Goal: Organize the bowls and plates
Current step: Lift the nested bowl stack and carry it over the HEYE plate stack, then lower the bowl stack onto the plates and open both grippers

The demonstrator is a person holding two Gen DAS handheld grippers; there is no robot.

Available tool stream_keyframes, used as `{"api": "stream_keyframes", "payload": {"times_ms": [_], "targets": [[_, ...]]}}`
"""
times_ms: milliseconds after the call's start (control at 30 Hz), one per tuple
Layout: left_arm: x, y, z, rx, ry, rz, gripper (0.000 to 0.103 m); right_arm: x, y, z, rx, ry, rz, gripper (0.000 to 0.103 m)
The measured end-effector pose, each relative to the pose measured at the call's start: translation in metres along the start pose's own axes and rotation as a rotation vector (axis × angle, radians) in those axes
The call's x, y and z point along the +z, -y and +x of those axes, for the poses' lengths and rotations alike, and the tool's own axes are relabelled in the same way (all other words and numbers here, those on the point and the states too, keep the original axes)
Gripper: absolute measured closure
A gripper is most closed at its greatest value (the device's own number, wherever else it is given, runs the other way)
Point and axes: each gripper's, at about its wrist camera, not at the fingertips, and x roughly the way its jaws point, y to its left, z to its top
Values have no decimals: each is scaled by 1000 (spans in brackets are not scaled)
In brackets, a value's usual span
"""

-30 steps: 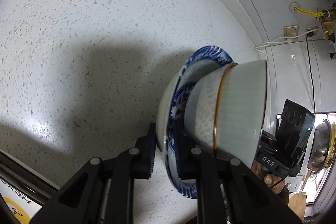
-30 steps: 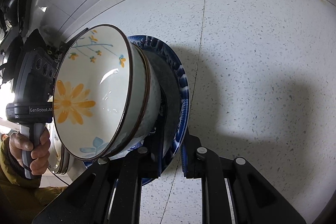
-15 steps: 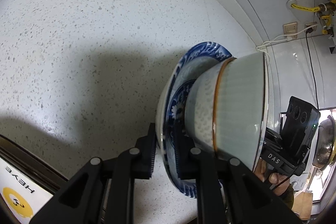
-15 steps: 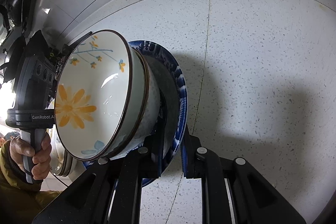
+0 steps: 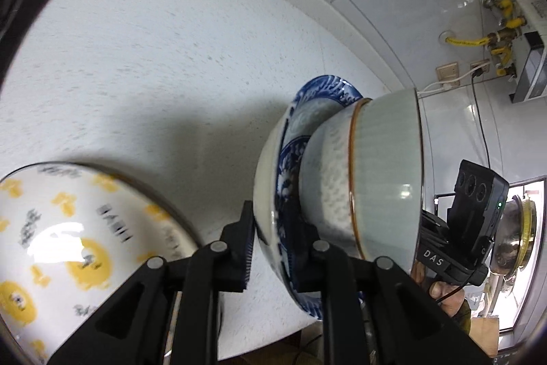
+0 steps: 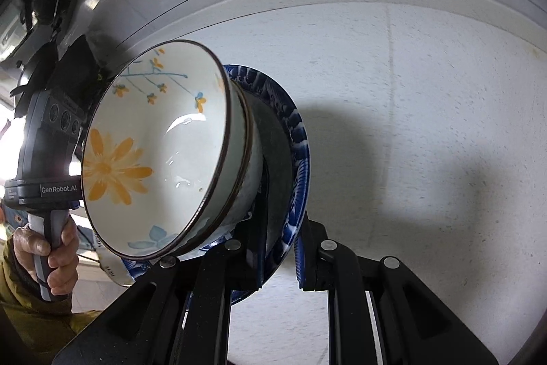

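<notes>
My left gripper [image 5: 271, 245] and right gripper [image 6: 278, 257] each pinch the rim of the blue-patterned plate [image 5: 273, 180] from opposite sides, above the speckled counter [image 5: 171, 57]. It carries two nested bowls; the flower bowl [image 6: 160, 153] opens toward nine o'clock from the right wrist. The other handles read "DAS" and "GenRobot.AI". A yellow-spotted bowl [image 5: 68, 245] lies at seven o'clock.

1. Left tool [image 5: 271, 247] is angled down, its two black fingers [image 5: 241, 248] clamped tight.
2. Right tool [image 6: 280, 257] tilts down too, fingers [image 6: 307, 253] pinched together just as hard.
3. A bare hand [image 6: 56, 257] in an olive sleeve [image 6: 20, 300] is wrapped round the left tool's handle.
</notes>
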Motion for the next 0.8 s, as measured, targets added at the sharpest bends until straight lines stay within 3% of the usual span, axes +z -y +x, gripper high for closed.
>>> {"api": "stream_keyframes", "payload": {"times_ms": [367, 600, 800], "targets": [[-49, -86, -109, 57, 51, -64, 88, -19, -108, 47, 68, -61, -80, 90], [-72, -147, -114, 70, 12, -94, 88, -37, -126, 84, 51, -124, -47, 90], [-72, -159, -103, 98, -2, -71, 90, -40, -141, 97, 34, -109, -11, 90]]}}
